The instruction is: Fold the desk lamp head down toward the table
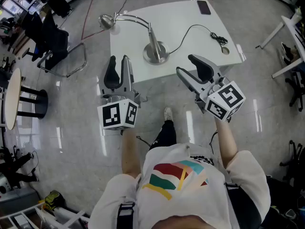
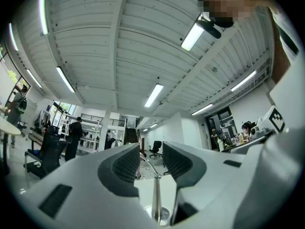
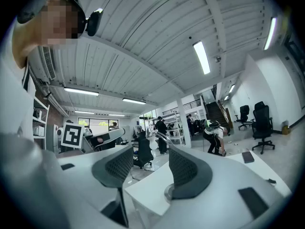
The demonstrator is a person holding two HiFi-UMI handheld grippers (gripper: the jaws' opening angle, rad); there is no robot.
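- Desk lamp [image 1: 143, 30] — silver, standing on the white bench [image 1: 190, 20]. Its round base [image 1: 156, 53] sits near the bench's 6 o'clock edge, with the stem rising from it at a lean.
- Lamp arm — curves away from the stem top toward 10 o'clock and ends in the lamp head [image 1: 107, 21]. The head is raised, at about the bench's 9 o'clock edge; whether it overhangs the floor cannot be told.
- Cord [image 1: 198, 28] — black, running from the base toward 2 o'clock and ending in a small coil near the bench's 3 o'clock edge.
- Phone [image 1: 203, 7] — dark, lying flat at the bench's 1 o'clock corner.
- Left hand-held gripper [image 1: 119, 57] — jaws spread wide with nothing between the pads. It hangs over the floor at 7 o'clock of the lamp base, apart from the lamp. Its own view [image 2: 150, 149] looks along the gap at the lamp stem [image 2: 156, 199], which stands beyond the jaws and untouched.
- Right hand-held gripper [image 1: 185, 64] — jaws equally wide and holding nothing. It sits at 4 o'clock of the lamp base, by the bench's near edge and clear of the lamp. Its own view [image 3: 150, 151] shows the bench corner [image 3: 152, 187] beyond the open pads.
- Office chair [image 1: 52, 42] — black, on the floor at 9 o'clock of the bench.
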